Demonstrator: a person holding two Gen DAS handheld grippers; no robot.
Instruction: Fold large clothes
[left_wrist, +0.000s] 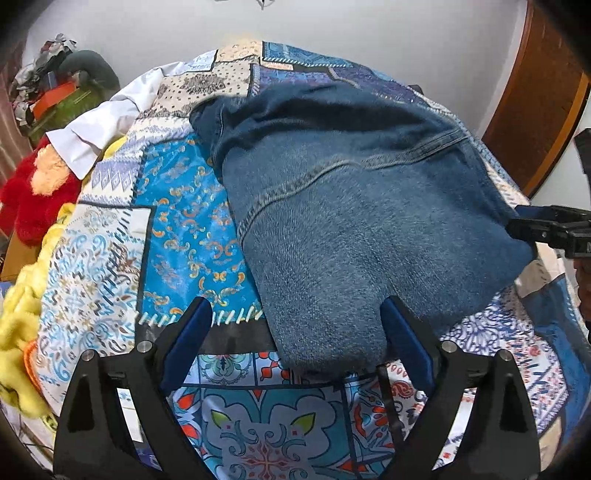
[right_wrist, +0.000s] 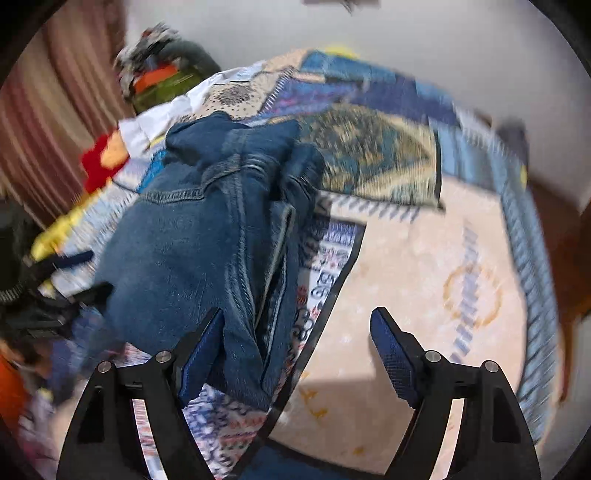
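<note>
From the left wrist, the left tongs (left_wrist: 297, 326) stand wide apart with nothing clamped; the folded blue denim garment (left_wrist: 354, 206), seemingly a pair of jeans, lies on the patchwork-printed bed cover (left_wrist: 184, 229), its near end just ahead of the tongs and overlapping the right-hand pad (left_wrist: 404, 343); its long axis runs away from the camera, up and slightly leftward; the right tongs (left_wrist: 546, 230) show at the right edge, beside the denim's far-side border; one garment of denim is in play, with one white cloth (left_wrist: 107, 122) and one red plush thing (left_wrist: 33, 199) off at the left.

From the right wrist, blurred, the right tongs (right_wrist: 297, 341) are apart, gripping nothing; the same denim garment (right_wrist: 207, 236) lies ahead and to the left, its near corner between the pads, brushing the left pad (right_wrist: 201, 354); each tongs sits at its own side of the near end, so neither is clearly nearer; I judge the next fold would carry this end away along that axis.
</note>
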